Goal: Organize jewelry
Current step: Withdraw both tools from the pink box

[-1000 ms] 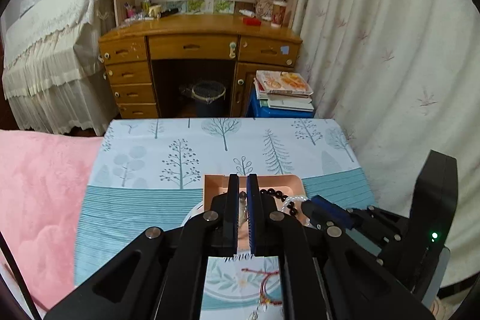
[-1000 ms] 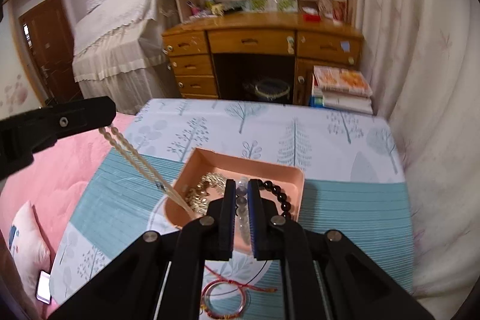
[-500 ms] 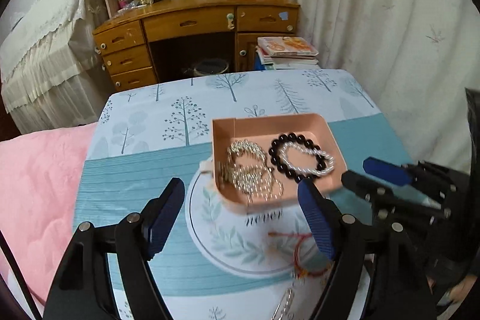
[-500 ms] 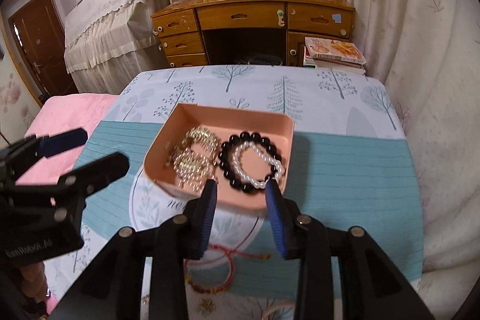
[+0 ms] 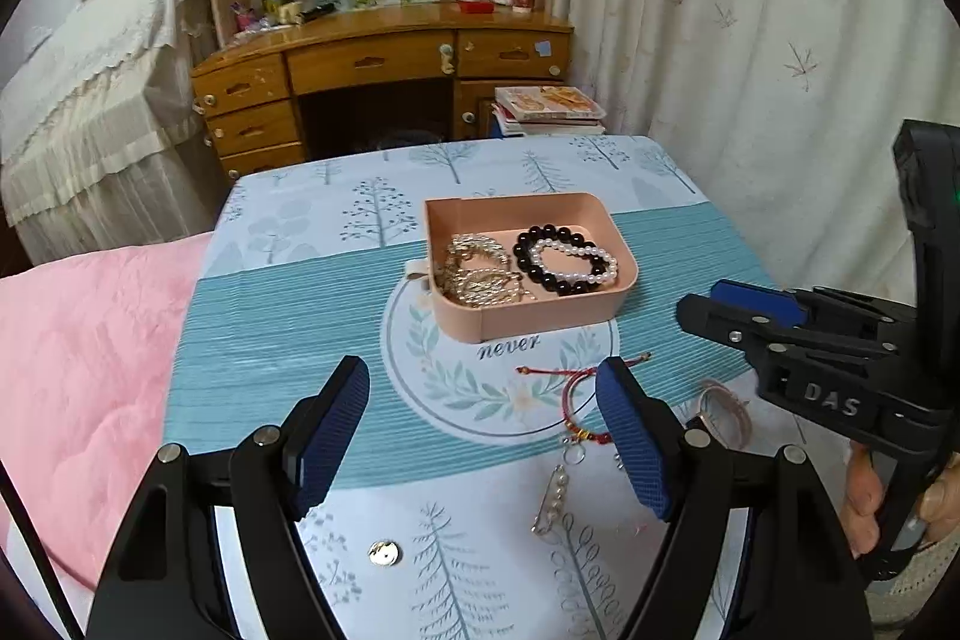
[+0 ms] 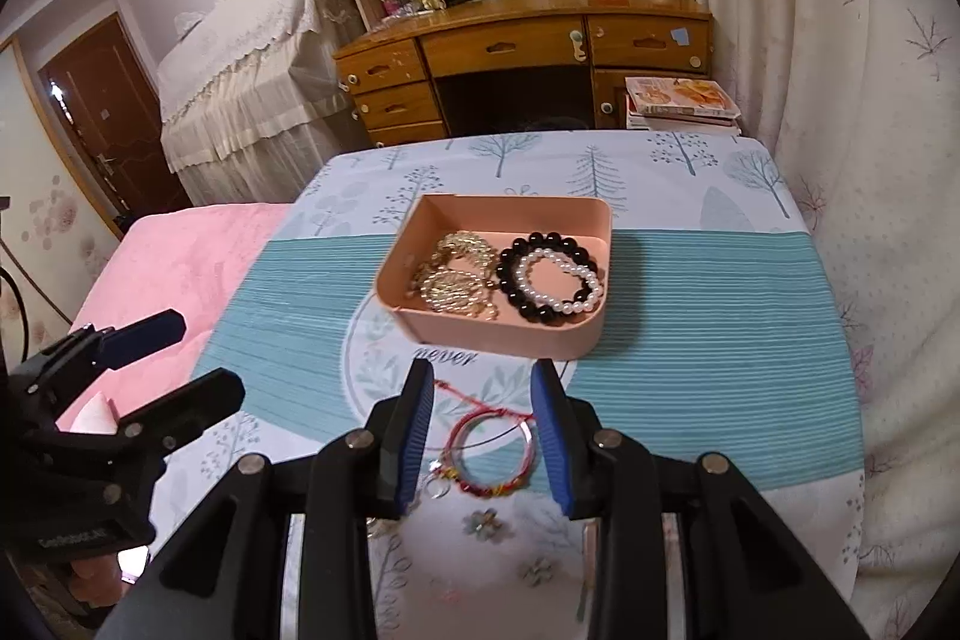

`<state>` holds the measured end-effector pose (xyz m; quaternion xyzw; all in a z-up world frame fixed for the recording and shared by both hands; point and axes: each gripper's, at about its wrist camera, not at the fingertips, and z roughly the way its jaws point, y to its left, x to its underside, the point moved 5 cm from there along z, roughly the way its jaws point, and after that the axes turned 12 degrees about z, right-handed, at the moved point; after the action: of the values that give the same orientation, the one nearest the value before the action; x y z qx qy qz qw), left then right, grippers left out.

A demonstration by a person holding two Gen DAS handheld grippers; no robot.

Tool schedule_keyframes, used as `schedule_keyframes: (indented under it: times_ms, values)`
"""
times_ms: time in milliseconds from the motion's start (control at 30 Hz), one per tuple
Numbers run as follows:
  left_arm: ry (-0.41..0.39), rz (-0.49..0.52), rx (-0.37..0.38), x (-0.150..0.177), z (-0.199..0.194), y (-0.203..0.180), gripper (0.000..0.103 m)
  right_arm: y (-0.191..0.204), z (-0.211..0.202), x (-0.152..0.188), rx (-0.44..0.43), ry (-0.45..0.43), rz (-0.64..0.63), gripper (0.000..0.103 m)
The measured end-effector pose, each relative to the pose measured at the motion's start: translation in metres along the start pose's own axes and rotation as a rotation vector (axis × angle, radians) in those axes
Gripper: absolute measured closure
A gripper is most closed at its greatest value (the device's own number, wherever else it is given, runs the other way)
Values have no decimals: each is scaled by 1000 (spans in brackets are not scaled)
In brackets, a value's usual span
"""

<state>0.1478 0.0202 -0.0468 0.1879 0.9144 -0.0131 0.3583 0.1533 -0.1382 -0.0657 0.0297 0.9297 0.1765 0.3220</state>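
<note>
Nearest my left gripper point(image 5: 483, 436), jaws standing wide apart with nothing between them: a small round gold piece point(image 5: 384, 553) and a pearl-set pin point(image 5: 555, 499), both loose on the printed cloth of the worktop point(image 5: 270, 328), so I judge them still unsorted. My right gripper point(image 6: 483, 436), jaws partly apart and holding nothing, sits just over the red cord bracelet point(image 6: 489, 451), whose loop shows in the gap between the jaws; to my eye that lines it up as the next pick, though neither pad touches it. Close under that gripper lie two little flower-shaped pieces point(image 6: 486, 523), too blurred to name better. A rose-gold watch point(image 5: 723, 412) rests just right of the red bracelet, near the right gripper's tips as the left view shows them. Beyond these, mid-cloth, stands the pink tray point(image 6: 510, 337), open-topped, evidently the collecting place. Inside it: a heap of gold chain point(image 6: 456, 280) on the left, and on the right a black bead bracelet point(image 6: 510, 280) with a pearl bracelet point(image 6: 561, 277) lying within its ring. The tray looks kept central so either hand can reach it. Farthest: a wooden desk point(image 6: 522, 34) under bookshelves, curtain to the right.
</note>
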Motion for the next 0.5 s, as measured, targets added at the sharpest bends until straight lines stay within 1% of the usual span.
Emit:
schedule_keyframes:
  times_ms: [167,333,500]
  values:
    - [-15,-4,-47,16,-12,-3,26,6,-13,13,-1,-22,-19,69]
    - [-12,-30,-44,34,-15,-8,24,10,-22,30,-2,-34,-38,69]
    - [10,-69,-29,54,-12,-8,24,12,-25,44,-13,-27,-44,69]
